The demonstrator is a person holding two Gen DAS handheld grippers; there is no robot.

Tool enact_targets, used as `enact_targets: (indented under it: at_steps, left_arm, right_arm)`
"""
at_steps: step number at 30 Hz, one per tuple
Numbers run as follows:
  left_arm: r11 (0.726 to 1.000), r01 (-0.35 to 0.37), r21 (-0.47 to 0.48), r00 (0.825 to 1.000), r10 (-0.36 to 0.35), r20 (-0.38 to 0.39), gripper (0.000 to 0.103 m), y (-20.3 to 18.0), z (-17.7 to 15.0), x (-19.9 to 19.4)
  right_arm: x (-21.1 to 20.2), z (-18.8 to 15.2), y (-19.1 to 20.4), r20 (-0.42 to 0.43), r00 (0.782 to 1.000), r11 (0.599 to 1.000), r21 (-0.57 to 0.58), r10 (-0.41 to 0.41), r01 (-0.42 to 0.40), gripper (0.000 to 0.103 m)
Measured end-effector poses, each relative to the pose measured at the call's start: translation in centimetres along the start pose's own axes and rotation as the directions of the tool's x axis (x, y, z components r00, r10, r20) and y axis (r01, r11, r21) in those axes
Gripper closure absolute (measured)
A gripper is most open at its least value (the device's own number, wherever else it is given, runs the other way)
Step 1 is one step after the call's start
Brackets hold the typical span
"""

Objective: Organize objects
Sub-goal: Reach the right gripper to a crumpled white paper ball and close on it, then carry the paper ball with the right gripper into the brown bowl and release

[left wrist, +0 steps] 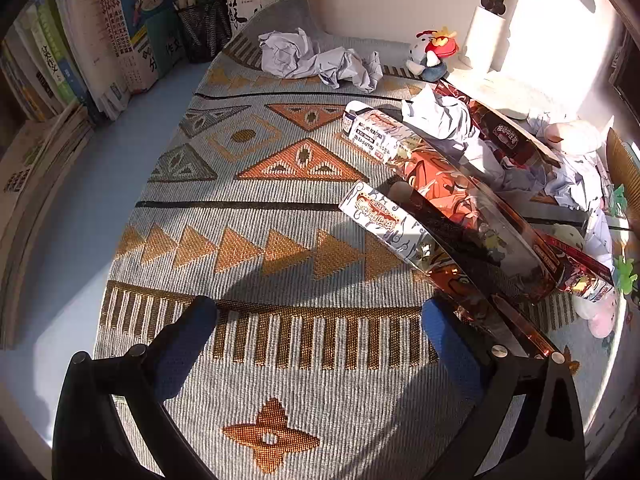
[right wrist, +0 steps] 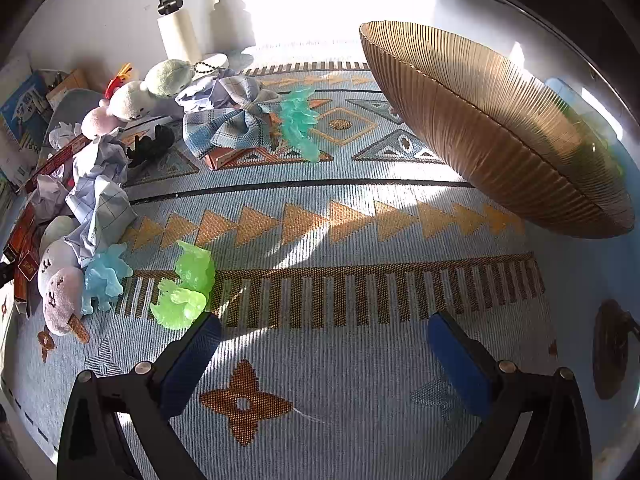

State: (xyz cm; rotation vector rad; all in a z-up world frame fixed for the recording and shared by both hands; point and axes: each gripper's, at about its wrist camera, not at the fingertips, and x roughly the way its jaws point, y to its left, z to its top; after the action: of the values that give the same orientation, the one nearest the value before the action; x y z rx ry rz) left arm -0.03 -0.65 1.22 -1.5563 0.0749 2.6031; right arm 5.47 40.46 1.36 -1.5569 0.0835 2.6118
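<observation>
My left gripper [left wrist: 320, 312] is open and empty above the patterned mat [left wrist: 280, 200]. Several long printed card boxes [left wrist: 440, 216] lie in a pile just right of its right finger [left wrist: 444, 328]. Crumpled paper [left wrist: 320, 60] lies at the mat's far end beside a small plush toy [left wrist: 434, 54]. My right gripper [right wrist: 324, 328] is open and empty above the mat [right wrist: 360, 360]. Green translucent figures [right wrist: 188, 288] lie just beyond its left finger [right wrist: 200, 340]. A light blue figure [right wrist: 105, 276], plush toys [right wrist: 60, 280], crumpled paper [right wrist: 100, 204], a plaid bow [right wrist: 232, 120] and a teal figure [right wrist: 298, 120] lie to the left and beyond.
A ribbed golden bowl [right wrist: 500, 140] stands at the right of the mat. Books [left wrist: 80, 48] and a mesh pen holder [left wrist: 204, 28] line the far left of the desk. A white lamp post [left wrist: 492, 12] stands by the wall in bright sunlight.
</observation>
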Motion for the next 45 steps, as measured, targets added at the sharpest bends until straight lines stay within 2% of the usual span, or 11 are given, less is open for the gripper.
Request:
enact_targets:
  at_steps: [6, 9, 11, 13, 17, 24, 31, 37, 39, 41, 45]
  left_arm:
    - [1.000, 0.027, 0.002, 0.993, -0.027, 0.111, 0.001, 3.4, 2.3, -4.7]
    - [1.000, -0.005, 0.015, 0.986, 0.002, 0.169, 0.001, 3.8, 5.8, -5.4]
    - [1.000, 0.013, -0.006, 0.980, -0.011, 0.201, 0.001, 4.3, 8.7, -4.9]
    - [0.997, 0.053, -0.056, 0.977, -0.040, 0.210, 0.001, 5.2, 12.1, -3.7]
    - [0.985, 0.122, -0.118, 0.976, -0.098, 0.193, 0.001, 6.3, 16.8, 0.0]
    - [0.924, 0.306, -0.232, 0.950, -0.279, 0.140, 0.004, 7.4, 19.9, 6.8]
    - [0.912, 0.336, -0.236, 0.940, -0.309, 0.144, 0.007, 7.1, 19.6, 9.5]
    - [0.904, 0.363, -0.225, 0.931, -0.344, 0.120, 0.020, 6.0, 19.8, 10.3]
    - [0.903, 0.367, -0.224, 0.930, -0.349, 0.119, 0.031, 5.6, 19.6, 10.3]
    - [0.907, 0.359, -0.221, 0.933, -0.340, 0.118, 0.050, 5.2, 19.3, 10.4]
    - [0.897, 0.377, -0.231, 0.925, -0.354, 0.135, 0.055, 6.4, 20.0, 10.6]
  right_arm:
    - [-1.9, -1.0, 2.7, -0.058, 0.998, 0.998, -0.067, -0.008, 0.005, 0.005]
    - [-5.9, 1.1, 6.8, 0.059, 0.998, 0.981, -0.194, 0.031, -0.019, 0.005]
    - [-8.5, 4.1, 10.6, 0.163, 0.981, 0.955, -0.291, 0.102, -0.051, 0.002]
    - [-9.9, 7.1, 14.5, 0.195, 0.955, 0.911, -0.390, 0.222, -0.132, 0.000]
    - [-7.9, 13.4, 22.4, 0.086, 0.906, 0.806, -0.498, 0.414, -0.321, 0.000]
    - [-0.4, 18.9, 32.9, -0.043, 0.891, 0.728, -0.560, 0.452, -0.396, 0.018]
    - [6.3, 20.5, 38.1, -0.128, 0.904, 0.724, -0.557, 0.408, -0.406, 0.021]
    - [8.3, 21.0, 40.2, -0.139, 0.924, 0.728, -0.578, 0.356, -0.368, 0.033]
    - [8.7, 21.4, 40.2, -0.133, 0.930, 0.740, -0.571, 0.344, -0.355, 0.033]
    - [9.0, 21.9, 39.9, -0.138, 0.928, 0.750, -0.553, 0.347, -0.363, 0.052]
    - [8.5, 22.0, 38.6, -0.160, 0.913, 0.751, -0.525, 0.375, -0.401, 0.057]
